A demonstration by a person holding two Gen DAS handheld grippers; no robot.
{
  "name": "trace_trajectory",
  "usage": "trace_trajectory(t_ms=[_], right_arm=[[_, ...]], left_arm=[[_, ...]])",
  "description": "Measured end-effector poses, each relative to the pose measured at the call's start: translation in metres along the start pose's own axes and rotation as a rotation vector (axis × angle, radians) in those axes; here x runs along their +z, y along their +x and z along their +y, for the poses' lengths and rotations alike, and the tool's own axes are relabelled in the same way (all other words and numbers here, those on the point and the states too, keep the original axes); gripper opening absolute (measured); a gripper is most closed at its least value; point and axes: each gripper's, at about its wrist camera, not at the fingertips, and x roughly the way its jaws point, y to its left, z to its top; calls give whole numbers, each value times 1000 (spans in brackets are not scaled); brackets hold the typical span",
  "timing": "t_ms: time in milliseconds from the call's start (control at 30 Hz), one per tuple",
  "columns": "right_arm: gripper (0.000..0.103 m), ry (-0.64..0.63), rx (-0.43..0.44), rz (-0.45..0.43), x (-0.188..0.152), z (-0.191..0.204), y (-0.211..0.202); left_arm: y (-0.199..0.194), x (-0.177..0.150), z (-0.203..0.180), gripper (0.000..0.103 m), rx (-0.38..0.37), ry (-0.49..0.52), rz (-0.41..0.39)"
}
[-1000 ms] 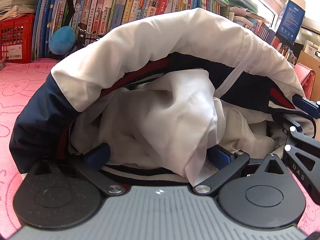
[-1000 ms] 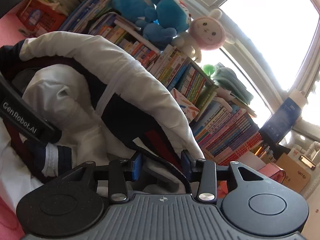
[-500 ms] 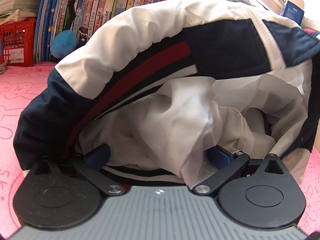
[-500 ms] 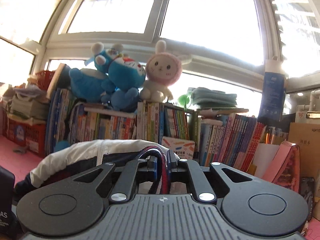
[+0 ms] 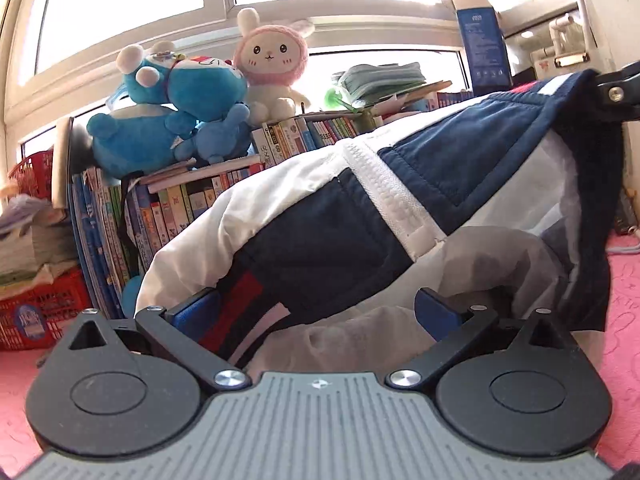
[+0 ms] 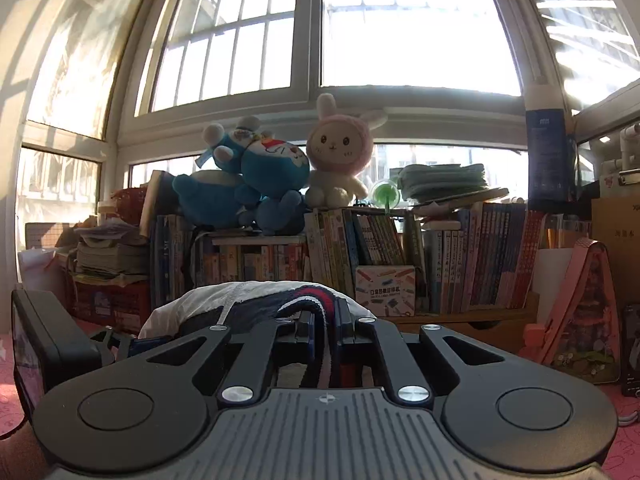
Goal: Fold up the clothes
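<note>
- Lifted off the pink mat (image 5: 624,364) since a second ago: jacket (image 5: 320,240), then bunched low and filling both views, now hanging in the air between the two grippers.
- Left view tilted up over that second from crumpled lining to window, plush toys (image 5: 192,108) and books (image 5: 180,208); right view swung the same way, from looking down into the cloth to level with the shelf.
- Left gripper (image 5: 316,312): blue pads spread wide, white lining and a red-and-navy fold lying between them; spread unchanged from the two earlier pictures, and no squeeze on the cloth visible, so grip doubtful, cloth perhaps only draped over the fingers.
- Right gripper (image 6: 323,322): pressed together on the striped ribbed hem (image 6: 320,304), pinch tighter than a second ago, when the pads stood apart around the cloth.
- Seen from the left view, hem corner drawn up and taut toward the right gripper at the upper right edge; zip strip (image 5: 392,196) running diagonally, front panel facing the camera.
- Judged meaning: garment raised and partly stretched out, probably for shaking flat and laying down before any fold; no fold made yet.
- Risk: weight carried mostly by the right pinch; left side liable to slide out if not closed.
</note>
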Motion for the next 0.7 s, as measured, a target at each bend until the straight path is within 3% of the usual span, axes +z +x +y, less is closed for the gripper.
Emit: trace_trajectory(t_ms=[100, 200, 267, 367, 467, 567, 633, 700], right_arm=[[11, -96, -75, -3, -12, 4, -4], [12, -167, -92, 10, -29, 7, -4], [12, -205, -112, 5, -38, 13, -5], [11, -240, -195, -15, -47, 16, -8], [11, -195, -212, 20, -51, 9, -8], [16, -175, -97, 33, -60, 25, -14], [37, -227, -12, 29, -68, 53, -16], [49, -300, 54, 14, -74, 88, -12]], left_arm=[[4, 18, 33, 103, 104, -27, -20], [-5, 32, 75, 103, 196, -36, -61], [-16, 34, 93, 103, 263, 7, -53], [-25, 22, 114, 103, 428, 69, -15], [-34, 5, 138, 103, 408, -14, 45], [-41, -2, 143, 103, 391, -35, 63], [-46, 2, 136, 103, 383, -32, 49], [-52, 11, 129, 103, 364, -41, 24]])
